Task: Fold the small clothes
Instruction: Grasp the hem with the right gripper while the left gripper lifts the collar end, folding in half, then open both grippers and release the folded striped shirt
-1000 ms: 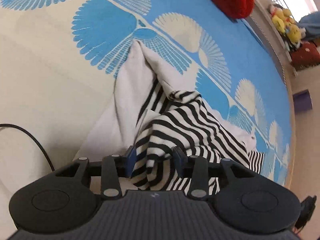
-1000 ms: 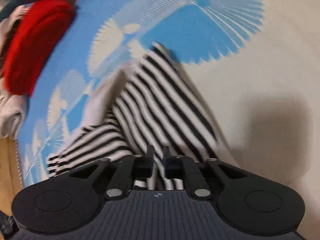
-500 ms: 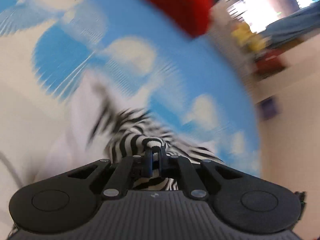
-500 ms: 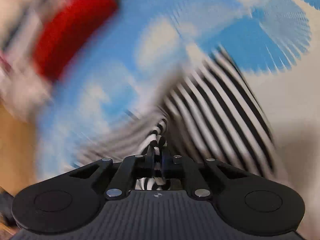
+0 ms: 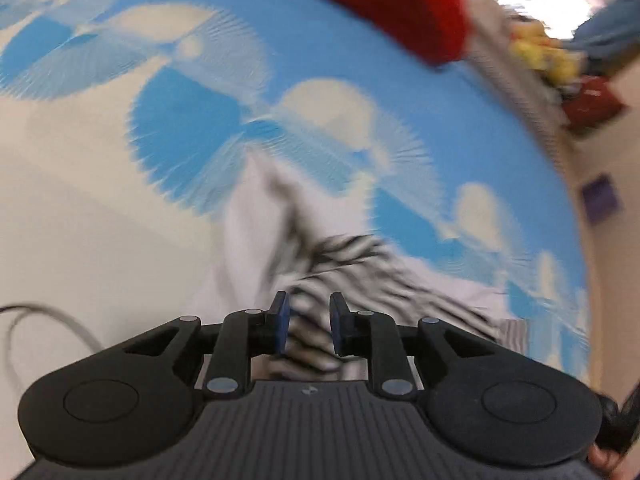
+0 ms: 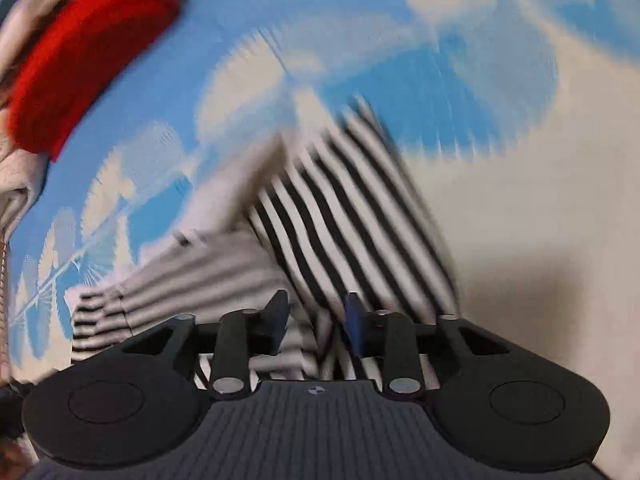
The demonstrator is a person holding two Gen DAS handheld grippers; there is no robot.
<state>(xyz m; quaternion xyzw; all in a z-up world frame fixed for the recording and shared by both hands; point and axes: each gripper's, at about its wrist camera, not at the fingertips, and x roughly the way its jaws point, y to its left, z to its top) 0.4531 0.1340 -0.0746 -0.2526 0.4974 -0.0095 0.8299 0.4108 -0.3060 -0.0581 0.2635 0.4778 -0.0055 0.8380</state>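
Observation:
A small black-and-white striped garment with a plain white part lies crumpled on a blue and cream patterned cloth. In the left wrist view my left gripper is open, its blue pads a little apart with striped fabric lying between and beyond them. In the right wrist view my right gripper is open over the striped fabric, with cloth lying between the fingers. Both views are motion-blurred.
A red knitted garment lies at the far side of the cloth; it also shows in the right wrist view beside a pale garment. A dark cable runs at the left. Toys and boxes stand beyond the cloth's edge.
Half a second ago both grippers were shut on the striped fabric. Now both have opened and the fabric lies loose between the fingers. Both cameras have moved quickly.

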